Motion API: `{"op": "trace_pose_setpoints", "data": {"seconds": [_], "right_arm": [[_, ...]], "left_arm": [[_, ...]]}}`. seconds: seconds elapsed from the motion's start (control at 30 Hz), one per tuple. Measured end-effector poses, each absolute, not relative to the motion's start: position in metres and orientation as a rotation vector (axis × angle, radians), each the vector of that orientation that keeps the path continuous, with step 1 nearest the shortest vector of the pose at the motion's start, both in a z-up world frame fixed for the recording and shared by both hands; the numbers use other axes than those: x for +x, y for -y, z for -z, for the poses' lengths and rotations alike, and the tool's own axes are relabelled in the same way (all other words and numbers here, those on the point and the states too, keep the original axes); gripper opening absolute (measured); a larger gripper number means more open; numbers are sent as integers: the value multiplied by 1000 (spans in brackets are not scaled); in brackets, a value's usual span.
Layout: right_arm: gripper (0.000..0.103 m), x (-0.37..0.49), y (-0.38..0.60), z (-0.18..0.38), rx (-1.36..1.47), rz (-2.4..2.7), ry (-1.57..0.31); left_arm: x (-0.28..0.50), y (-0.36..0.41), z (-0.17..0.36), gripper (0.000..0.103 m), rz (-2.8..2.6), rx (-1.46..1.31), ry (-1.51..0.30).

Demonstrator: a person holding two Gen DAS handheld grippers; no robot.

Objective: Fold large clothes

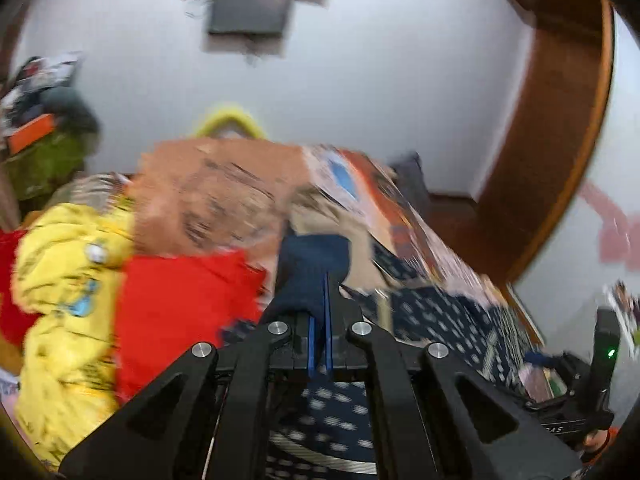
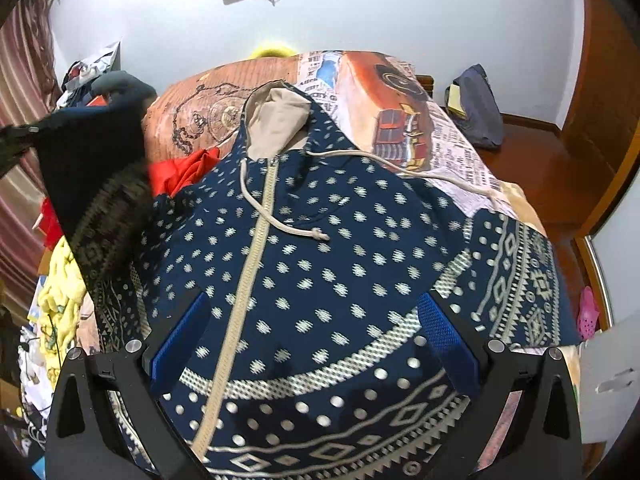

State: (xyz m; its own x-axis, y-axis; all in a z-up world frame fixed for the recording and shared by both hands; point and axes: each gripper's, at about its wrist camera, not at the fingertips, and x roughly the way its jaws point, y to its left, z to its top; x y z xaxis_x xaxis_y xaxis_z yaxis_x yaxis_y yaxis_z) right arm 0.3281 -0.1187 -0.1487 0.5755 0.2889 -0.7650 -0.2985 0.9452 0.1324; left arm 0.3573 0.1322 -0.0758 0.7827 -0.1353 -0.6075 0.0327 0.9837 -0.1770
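Left hand-held gripper pinching a navy sleeve at frame centre, lifting it, likely for folding inward across the body. Right hand-held gripper hovering with blue pads spread wide, gripping nothing, low in frame over the hem. Hoodie lying zipped, face up, filling mid-frame on the bed. Drawcord trailing across the chest, just right of the zipper.

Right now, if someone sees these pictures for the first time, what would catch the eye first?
Probably the navy patterned hoodie spread over the bed, zip closed, hood at the far end. The left gripper is shut on its sleeve, lifted at the left, while the right gripper hangs open above its hem. A red cloth and yellow garment lie left.
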Motion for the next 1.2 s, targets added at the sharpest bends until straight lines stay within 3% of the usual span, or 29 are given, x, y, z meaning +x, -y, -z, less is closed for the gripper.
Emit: {"op": "trace_pose_setpoints", "data": {"seconds": [0.47, 0.57, 0.7, 0.87, 1.2], "right_arm": [[103, 311, 156, 160, -52, -303, -922], [103, 309, 156, 160, -70, -298, -921], [103, 308, 152, 155, -84, -296, -907], [103, 310, 139, 146, -98, -311, -877], [103, 320, 66, 126, -262, -414, -793]], "left_arm": [[364, -3, 231, 2, 261, -82, -1128], [354, -3, 232, 12, 258, -69, -1136], [336, -11, 215, 43, 267, -55, -1119], [314, -37, 176, 62, 214, 9, -1017], [281, -132, 126, 73, 3, 48, -836]]}}
